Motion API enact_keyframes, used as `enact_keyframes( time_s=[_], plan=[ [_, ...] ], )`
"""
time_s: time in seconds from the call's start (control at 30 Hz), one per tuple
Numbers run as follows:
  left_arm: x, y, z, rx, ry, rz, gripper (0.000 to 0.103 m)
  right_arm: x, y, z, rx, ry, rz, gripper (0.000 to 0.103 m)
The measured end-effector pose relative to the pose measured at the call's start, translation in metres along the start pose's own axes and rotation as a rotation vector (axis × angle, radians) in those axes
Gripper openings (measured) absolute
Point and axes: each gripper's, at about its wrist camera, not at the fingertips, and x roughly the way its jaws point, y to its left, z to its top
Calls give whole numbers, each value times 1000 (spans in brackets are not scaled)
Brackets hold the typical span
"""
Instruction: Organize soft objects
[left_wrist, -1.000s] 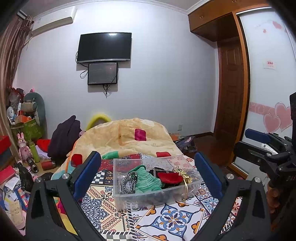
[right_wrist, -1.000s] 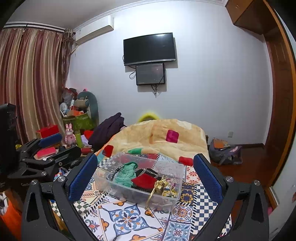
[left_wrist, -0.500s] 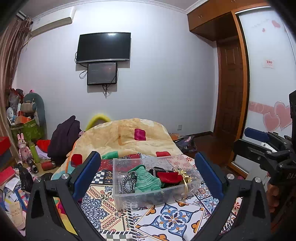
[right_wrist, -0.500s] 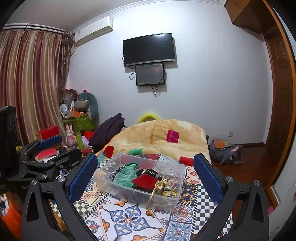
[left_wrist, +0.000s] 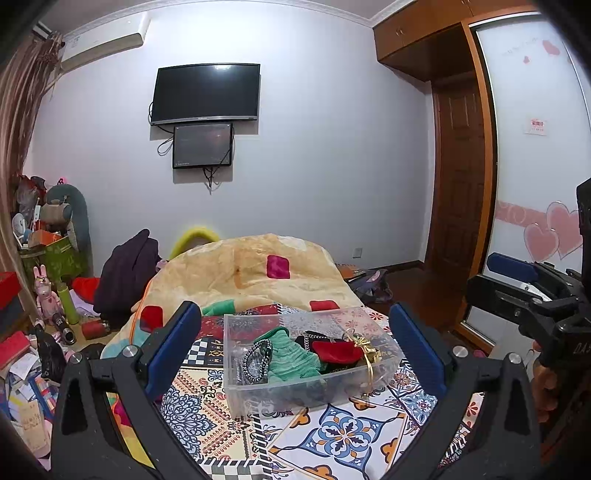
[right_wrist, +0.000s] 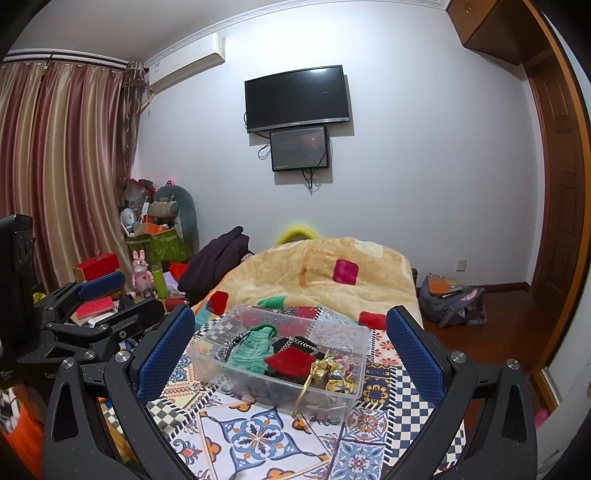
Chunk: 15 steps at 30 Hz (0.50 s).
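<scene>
I held my left gripper (left_wrist: 295, 328) and right gripper (right_wrist: 290, 328) spread wide, gripping nothing; the bin (left_wrist: 306, 387) of soft items sat just ahead between their fingers.

You can't really tell what sits under the green cloth (left_wrist: 291, 363) and red pouch (left_wrist: 336, 350) in the clear bin (left_wrist: 280, 397), the bottom layer is just a dark blur through the plastic. In your right wrist view the left claw (right_wrist: 99, 295) is cut off by the frame edge, and in the left wrist view the right claw (left_wrist: 513, 273) likewise. The sticker (left_wrist: 536, 126) on the wardrobe door is too small to read.
</scene>
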Motion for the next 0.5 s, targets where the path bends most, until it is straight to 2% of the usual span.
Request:
enact_keyframes(
  time_s=[0.5],
  plan=[
    [-1,4,-1,-2,6,-18,103,0,0,2,5,-1,-1,103]
  ],
)
